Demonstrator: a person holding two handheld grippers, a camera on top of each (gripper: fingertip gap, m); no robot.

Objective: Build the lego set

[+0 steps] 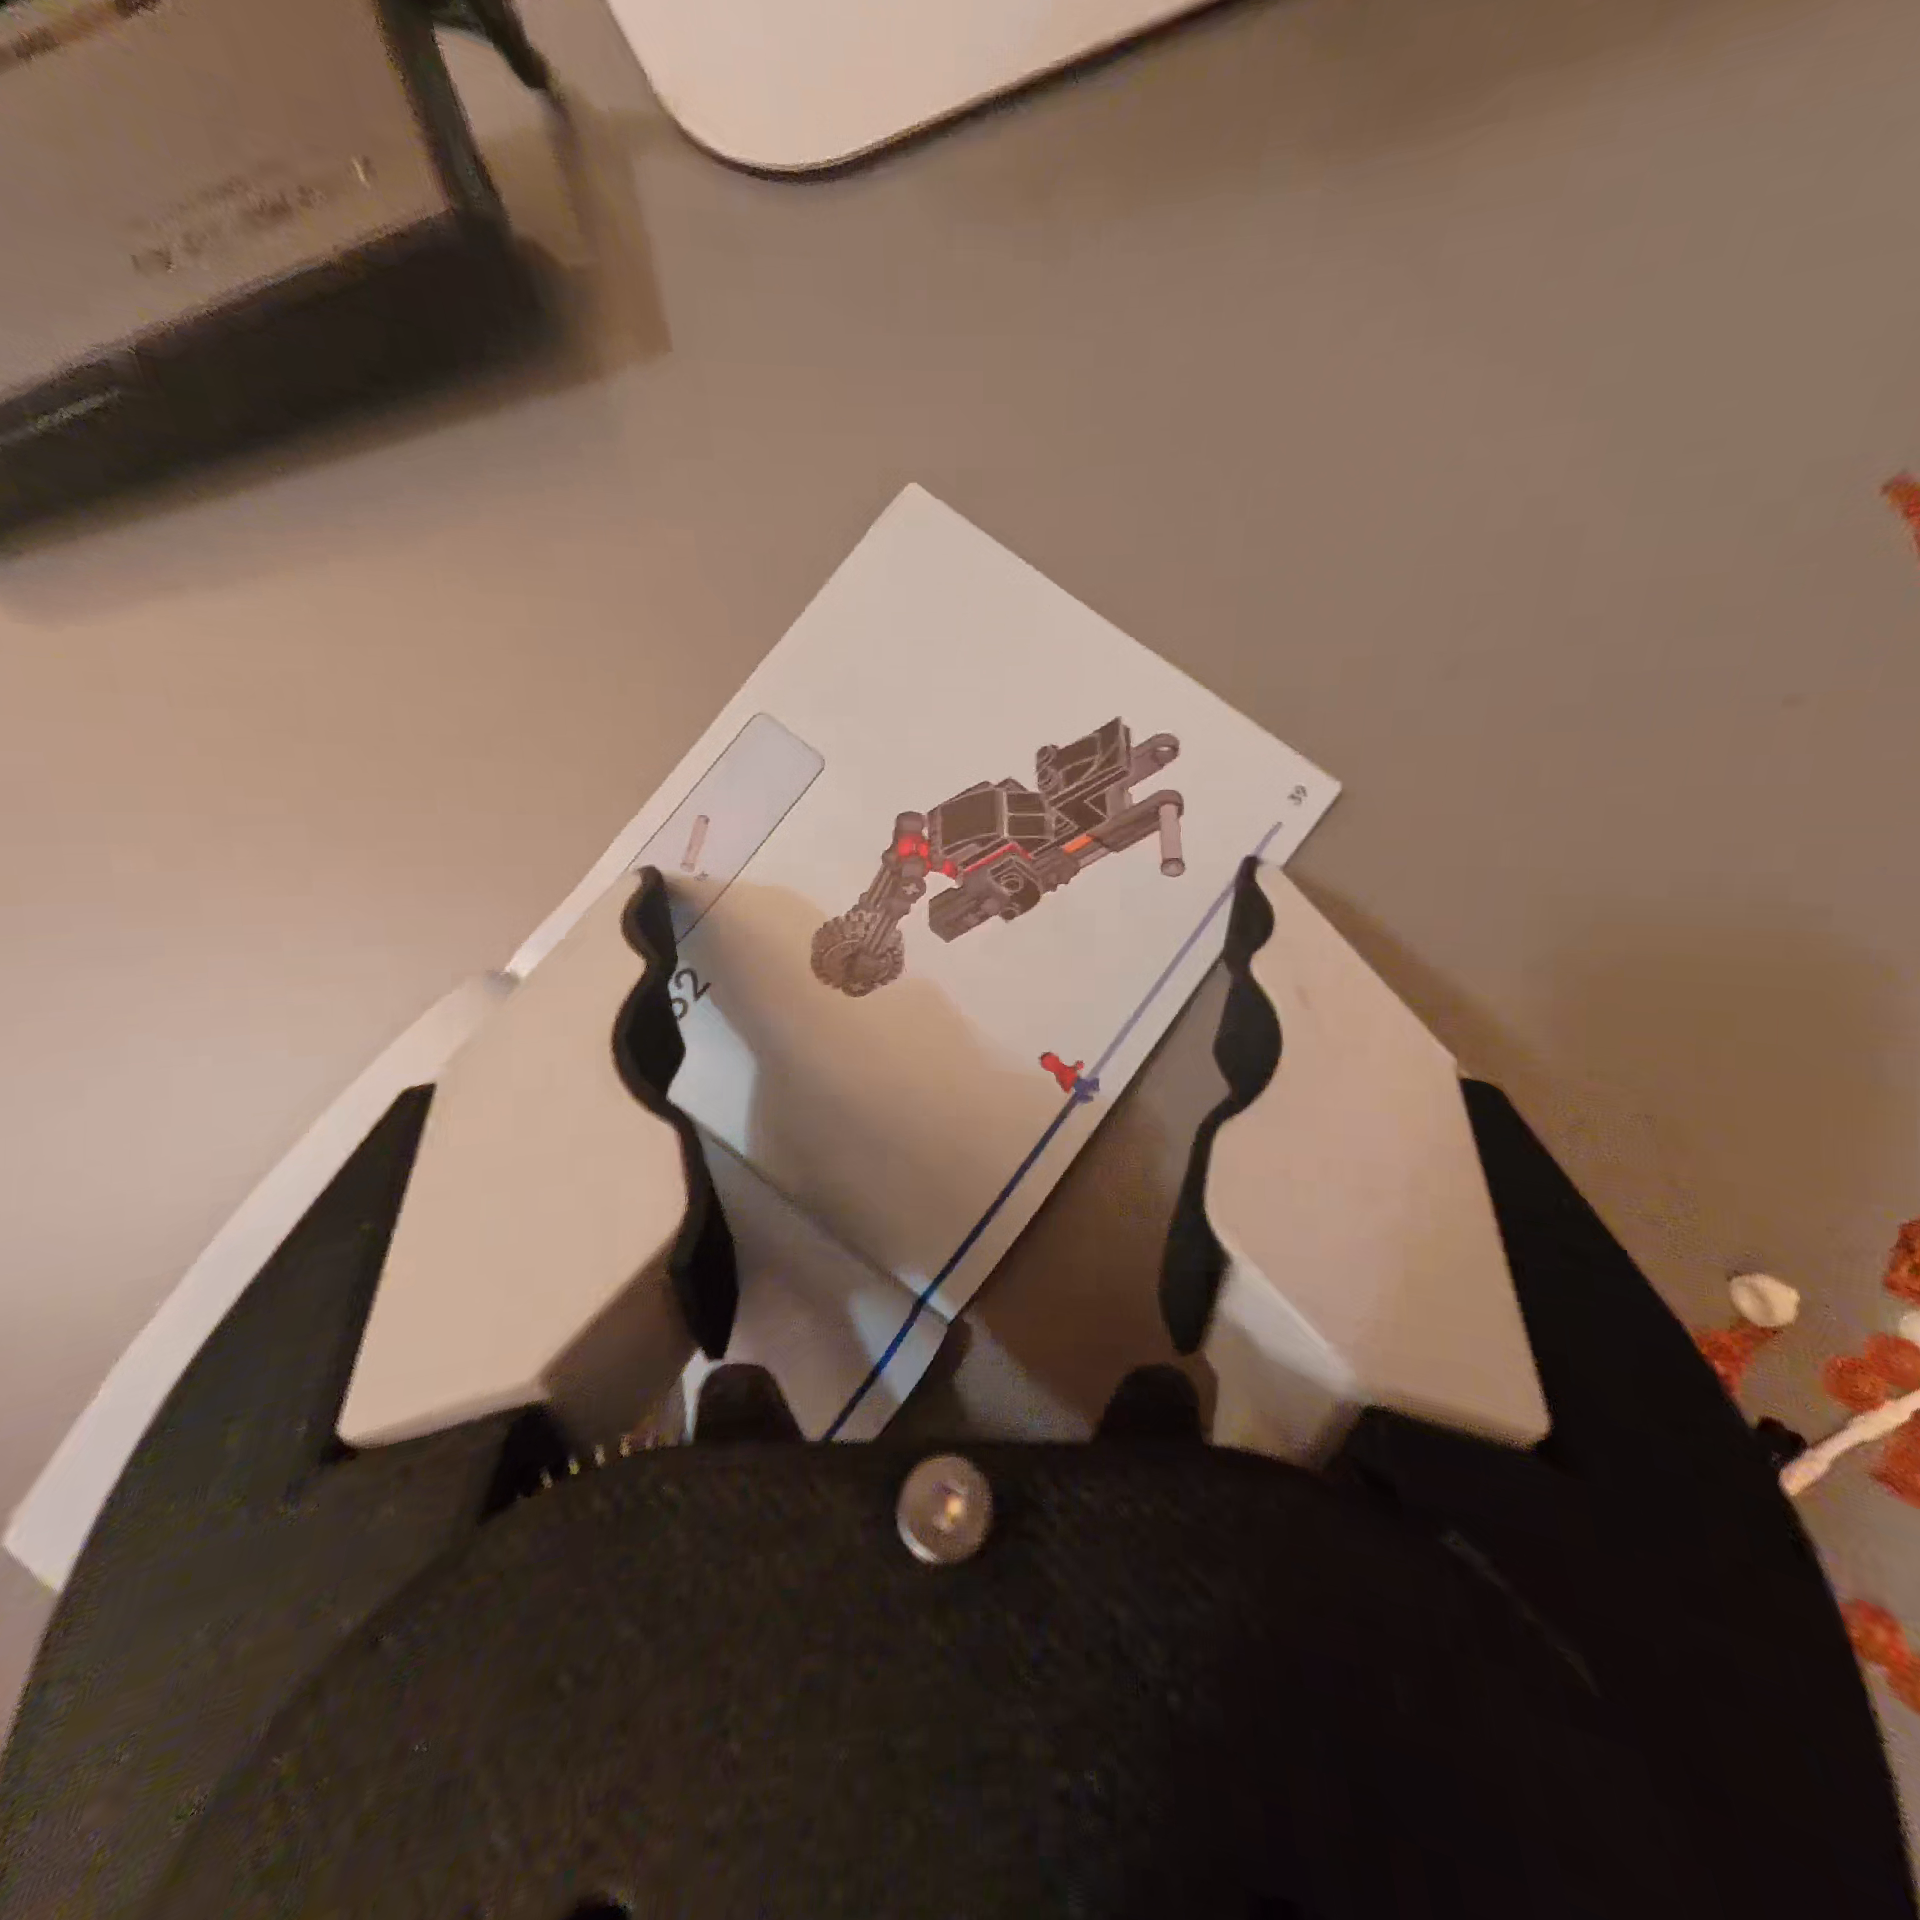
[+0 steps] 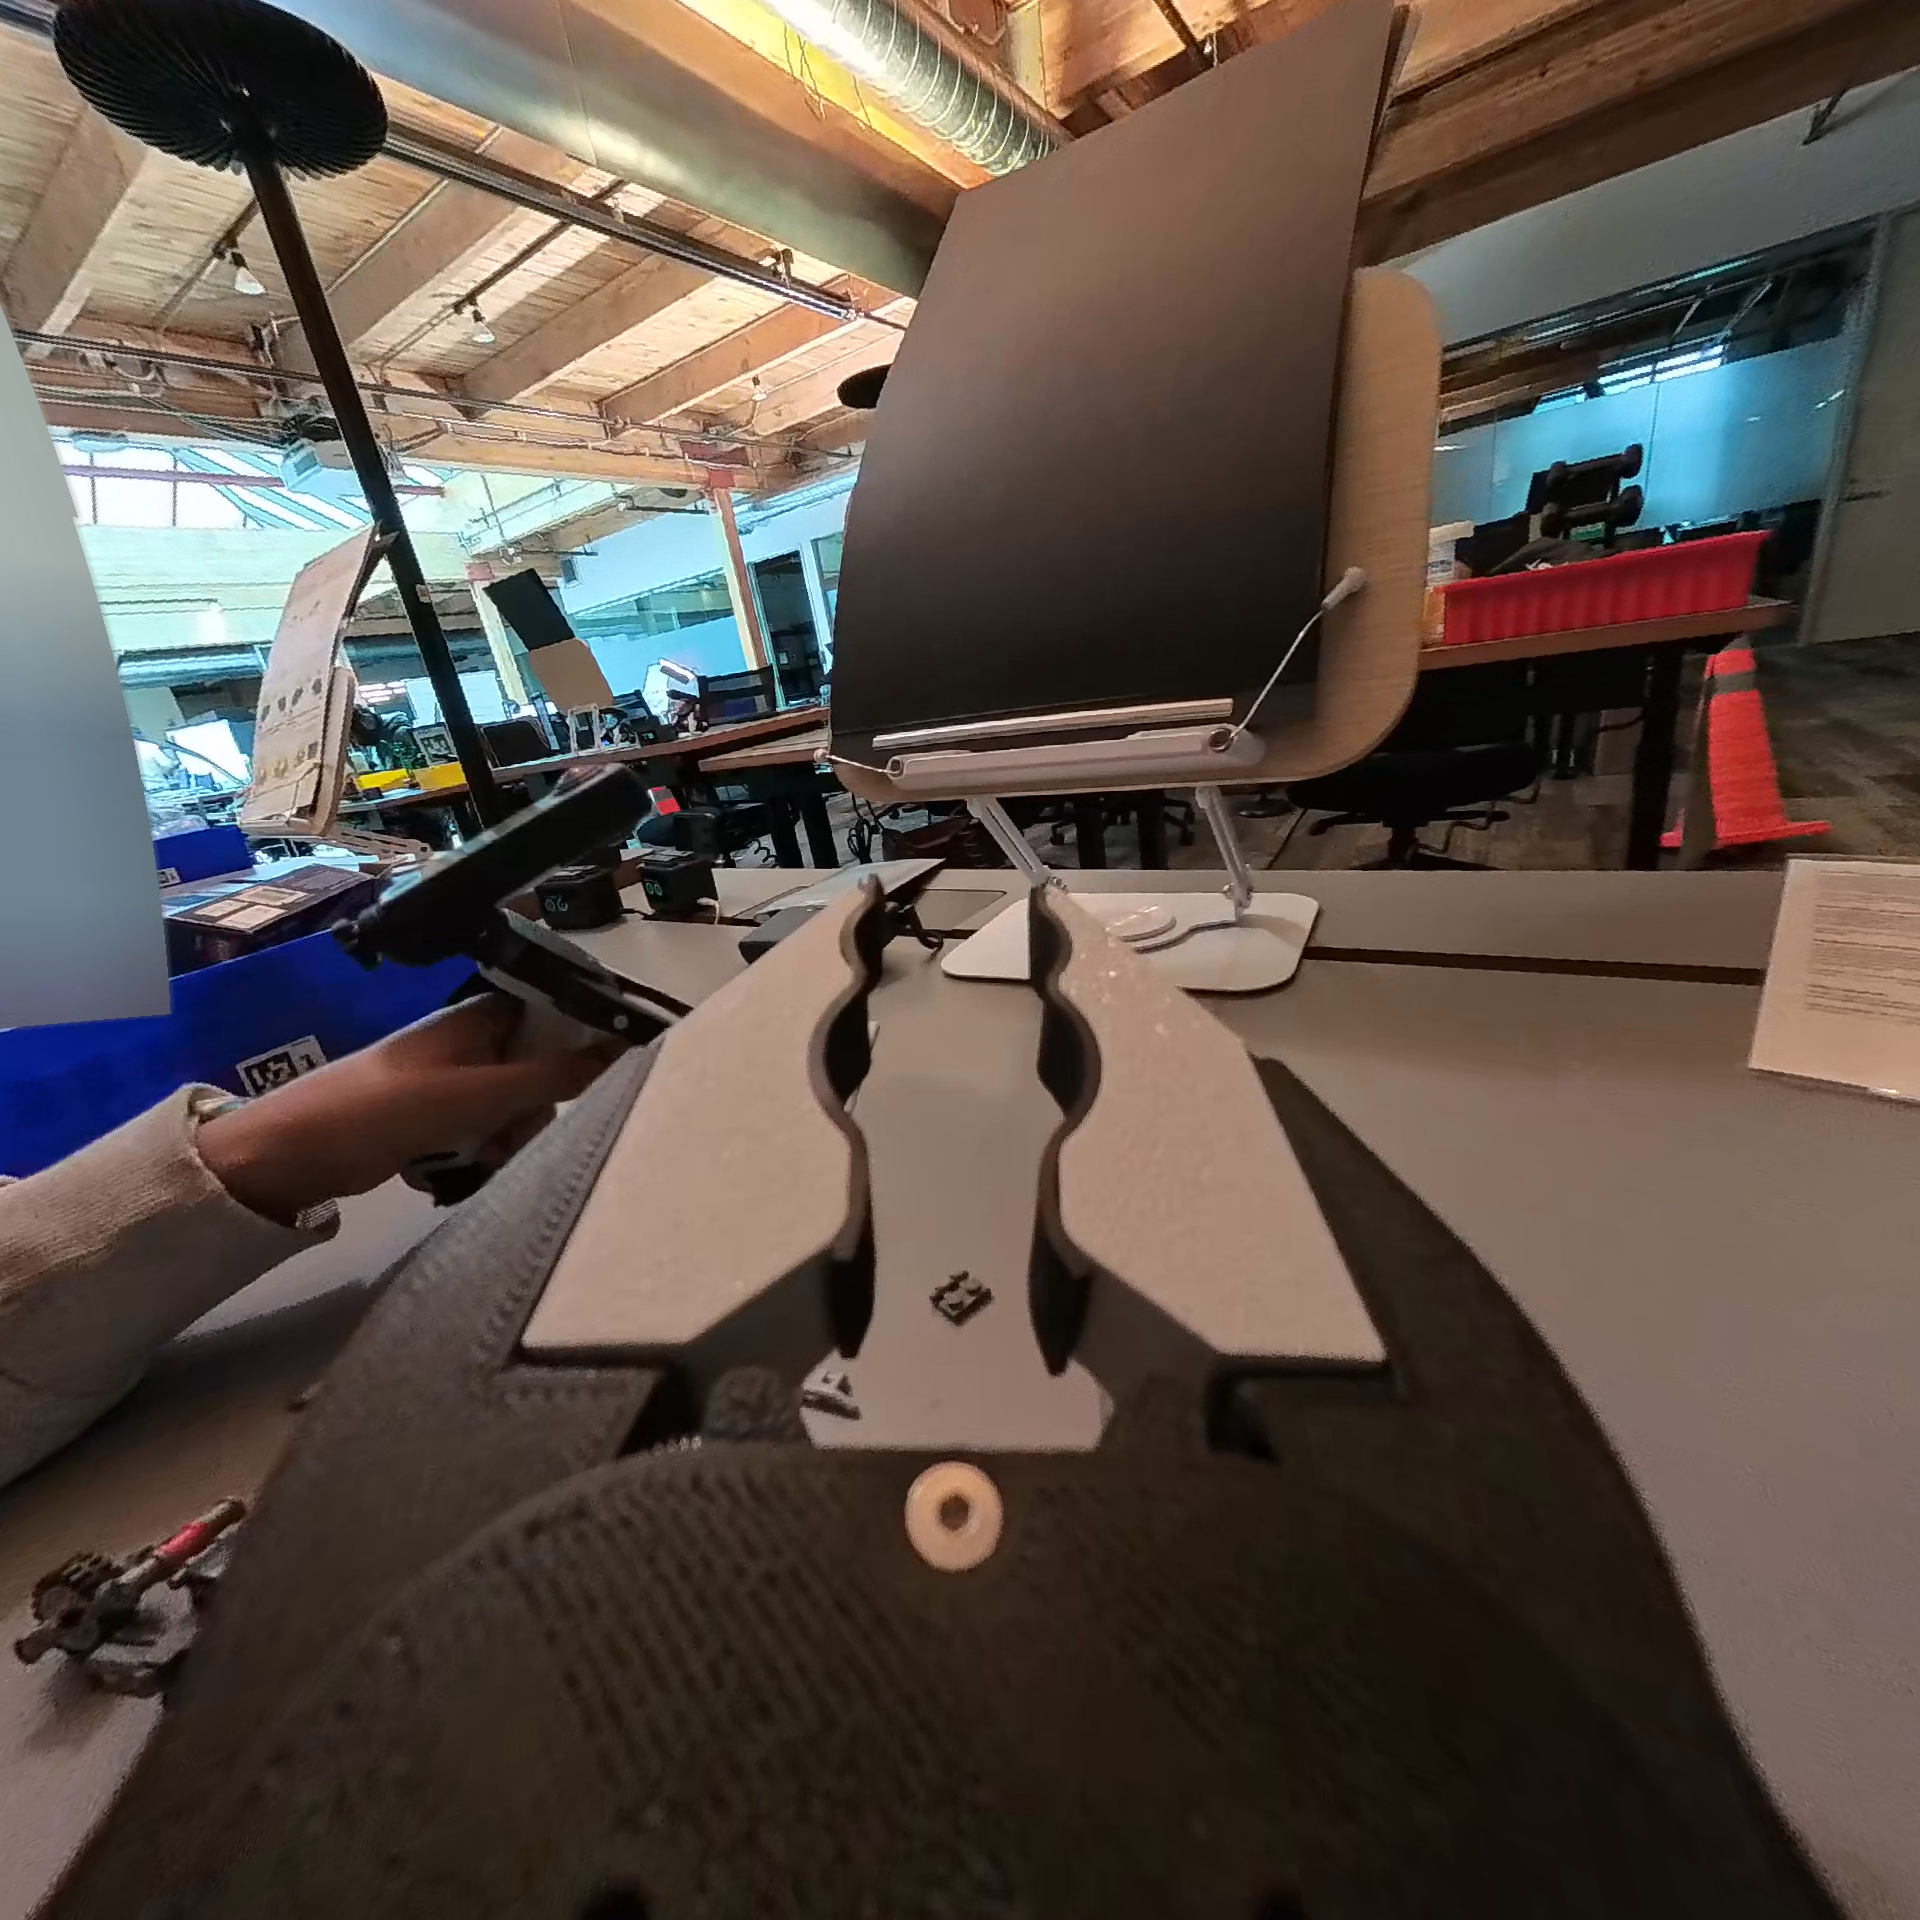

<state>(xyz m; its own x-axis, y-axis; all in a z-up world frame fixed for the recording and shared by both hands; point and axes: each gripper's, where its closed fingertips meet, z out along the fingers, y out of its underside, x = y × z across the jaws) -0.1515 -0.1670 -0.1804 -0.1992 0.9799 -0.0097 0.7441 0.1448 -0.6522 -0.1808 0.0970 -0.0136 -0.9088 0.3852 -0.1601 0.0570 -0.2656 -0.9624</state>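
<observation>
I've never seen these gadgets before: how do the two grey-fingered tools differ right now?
The left tool is spread wide, pointing down over the white instruction page. The right tool has a narrower gap, is aimed level across the grey table, and has nothing between its fingers. Both have wavy grey fingers on black bodies.

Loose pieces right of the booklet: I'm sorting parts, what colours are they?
Mostly orange-brown pieces, plus a few white ones; left wrist view shows them best.

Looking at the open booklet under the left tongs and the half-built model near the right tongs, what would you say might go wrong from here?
1. The left tongs hang open over the instruction booklet; pinching could crease or drag the page.
2. The partly built model sits beside the right tongs' body, so a sideways sweep might knock it.
3. Small black pieces lie between the right tongs; they could scatter.
</observation>
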